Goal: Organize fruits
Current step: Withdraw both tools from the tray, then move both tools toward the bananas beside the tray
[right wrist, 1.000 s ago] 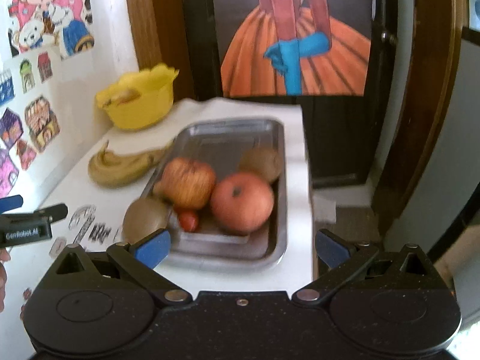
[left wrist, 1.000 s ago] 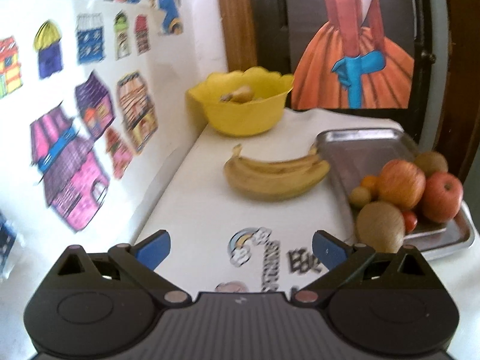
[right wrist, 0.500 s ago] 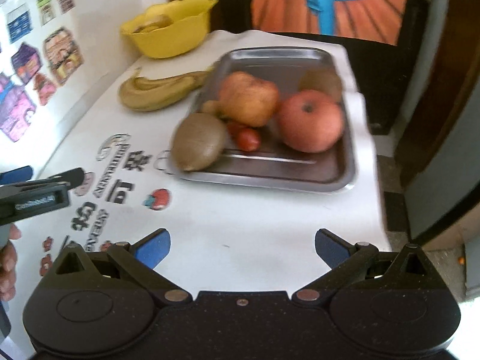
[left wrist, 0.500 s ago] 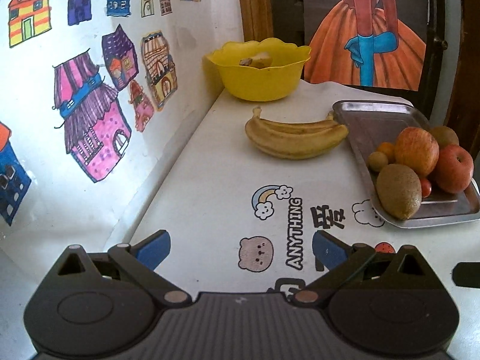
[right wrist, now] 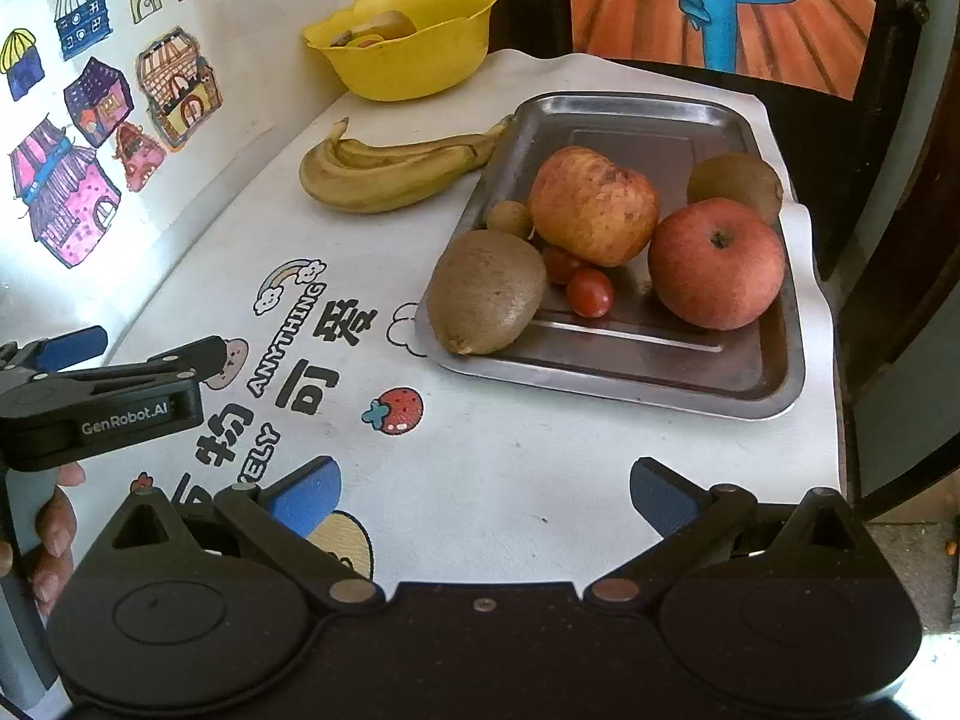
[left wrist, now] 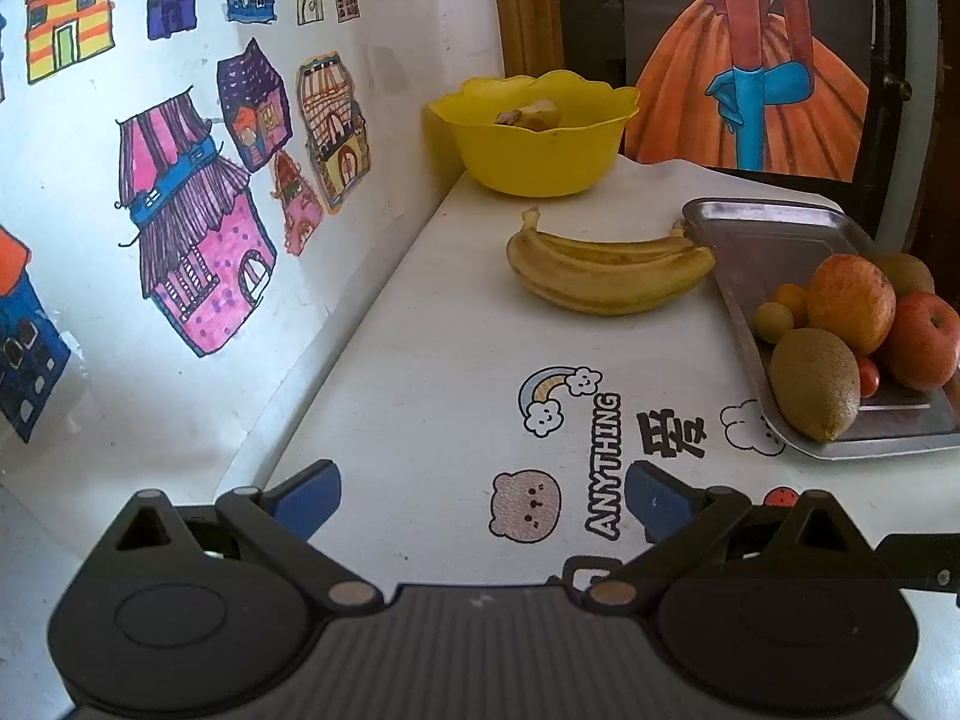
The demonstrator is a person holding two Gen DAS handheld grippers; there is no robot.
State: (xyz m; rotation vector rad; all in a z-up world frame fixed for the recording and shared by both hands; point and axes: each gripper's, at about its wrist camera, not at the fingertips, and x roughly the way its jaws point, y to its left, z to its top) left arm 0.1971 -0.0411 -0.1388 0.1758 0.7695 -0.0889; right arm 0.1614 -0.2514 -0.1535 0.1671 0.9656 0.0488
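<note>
A steel tray [right wrist: 630, 372] [left wrist: 756, 228] holds two apples [right wrist: 714, 264] [right wrist: 591, 204], two kiwis [right wrist: 486, 291] [right wrist: 735, 183], cherry tomatoes [right wrist: 590, 293] and a small round fruit [right wrist: 509, 217]. A bunch of bananas [left wrist: 606, 273] [right wrist: 384, 171] lies on the white table left of the tray. A yellow bowl [left wrist: 540, 138] [right wrist: 414, 42] at the back holds some pieces of fruit. My left gripper [left wrist: 480, 495] is open and empty over the table's near left. My right gripper [right wrist: 483, 492] is open and empty in front of the tray. The left gripper's fingers also show in the right wrist view [right wrist: 198, 354].
The white table cover [left wrist: 450, 360] carries printed cartoons and letters. A wall with house drawings [left wrist: 192, 252] runs along the left. A dark door with an orange dress picture [left wrist: 768, 90] stands behind. The table's right edge drops to the floor [right wrist: 900, 546].
Both grippers have pulled back and risen, so more of the table shows. The fruits, tray and bowl have not moved. Both grippers stay open.
</note>
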